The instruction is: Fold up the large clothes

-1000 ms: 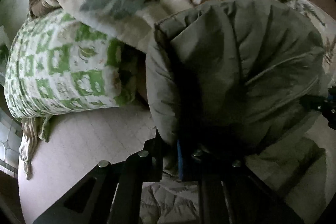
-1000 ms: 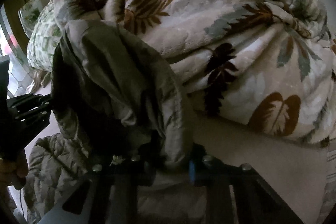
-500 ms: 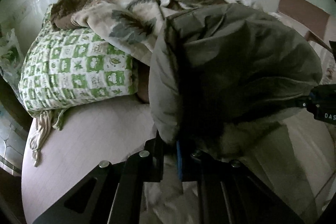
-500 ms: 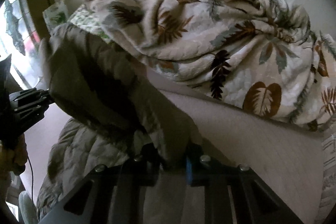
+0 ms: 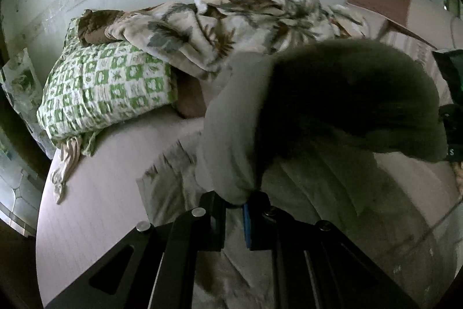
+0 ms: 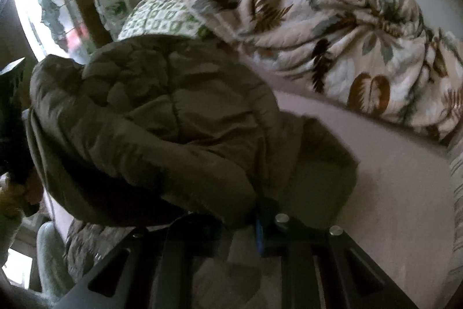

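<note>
**Quilted jacket held up between both grippers over the bed**

We work above a bed [image 5: 95,210] covered by a pale, finely lined sheet; a light wall with a faded patterned border runs behind it. Ahead and to the left of the left gripper [image 5: 235,217] lies a green-and-white checked pillow [image 5: 107,94]. A crumpled leaf-print blanket [image 6: 332,48] lies ahead and to the right of the right gripper [image 6: 246,225], against the wall. In the right wrist view a bright window sits far to the left.

The olive quilted jacket [image 6: 162,118] hangs directly in front of both tools and hides the bed behind it. We cannot make out its collar, sleeves or hem; its underside is in deep shadow and both views are motion-blurred. A hand at the left edge of the right wrist view is cut off.

Both grippers are clenched on jacket fabric; the right jaws have just been closing on it. The jacket's long axis runs across, from one gripper to the other, its bulk bulging up and forward. More of the jacket lies on the sheet below the left gripper.
</note>
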`<state>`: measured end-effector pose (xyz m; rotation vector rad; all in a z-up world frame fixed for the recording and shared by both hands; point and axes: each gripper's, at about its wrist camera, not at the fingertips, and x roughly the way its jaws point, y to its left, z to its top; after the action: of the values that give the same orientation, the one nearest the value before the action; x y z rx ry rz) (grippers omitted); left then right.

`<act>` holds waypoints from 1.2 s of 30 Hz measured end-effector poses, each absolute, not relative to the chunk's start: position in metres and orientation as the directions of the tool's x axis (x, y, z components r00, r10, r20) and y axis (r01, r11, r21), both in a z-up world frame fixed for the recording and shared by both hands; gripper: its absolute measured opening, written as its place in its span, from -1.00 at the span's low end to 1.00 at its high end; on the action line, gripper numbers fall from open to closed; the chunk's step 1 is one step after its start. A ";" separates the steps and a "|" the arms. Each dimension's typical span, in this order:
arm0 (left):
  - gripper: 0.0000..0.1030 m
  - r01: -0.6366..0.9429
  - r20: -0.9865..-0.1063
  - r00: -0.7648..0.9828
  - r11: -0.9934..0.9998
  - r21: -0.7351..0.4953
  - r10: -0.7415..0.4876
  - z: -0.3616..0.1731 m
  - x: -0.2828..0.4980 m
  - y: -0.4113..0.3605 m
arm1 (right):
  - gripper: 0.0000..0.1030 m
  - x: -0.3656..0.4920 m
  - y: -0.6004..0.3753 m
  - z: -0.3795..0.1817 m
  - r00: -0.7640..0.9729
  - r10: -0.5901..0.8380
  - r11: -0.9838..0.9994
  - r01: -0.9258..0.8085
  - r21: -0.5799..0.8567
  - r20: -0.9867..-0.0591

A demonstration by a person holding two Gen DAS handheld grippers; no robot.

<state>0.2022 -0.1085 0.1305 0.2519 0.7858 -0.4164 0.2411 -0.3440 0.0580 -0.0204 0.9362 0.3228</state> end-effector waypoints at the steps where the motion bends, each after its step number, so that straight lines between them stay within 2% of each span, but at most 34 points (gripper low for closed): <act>1: -0.81 0.459 -0.728 0.631 0.885 0.072 -0.268 0.127 0.192 -0.106 | -0.64 0.234 -0.343 0.054 0.543 0.270 0.949 -0.289 0.125 -0.795; 6: -0.81 0.476 -0.754 0.620 0.868 0.139 -0.219 0.091 0.160 -0.097 | -0.64 0.201 -0.339 0.020 0.497 0.292 0.941 -0.302 0.152 -0.817; 11: -0.85 0.455 -0.810 0.564 0.879 0.146 -0.157 0.041 0.154 -0.087 | -0.64 0.195 -0.342 -0.020 0.458 0.280 0.950 -0.258 0.175 -0.844; 18: -0.88 0.414 -0.865 0.493 0.898 0.146 -0.086 -0.028 0.144 -0.074 | -0.64 0.199 -0.322 -0.070 0.410 0.206 0.962 -0.252 0.107 -0.888; 25: -0.87 0.390 -0.858 0.490 0.919 0.059 -0.153 -0.014 0.140 -0.064 | -0.64 0.207 -0.318 -0.091 0.405 0.151 0.966 -0.255 0.047 -0.902; 36: -0.87 0.348 -0.796 0.570 0.937 0.010 -0.204 0.020 0.164 -0.061 | -0.64 0.196 -0.319 -0.087 0.411 0.145 0.966 -0.255 0.040 -0.900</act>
<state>0.1642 -0.0608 0.0202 0.1725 0.9091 -0.3257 0.1961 -0.3188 -0.0874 -0.1094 1.1193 0.2525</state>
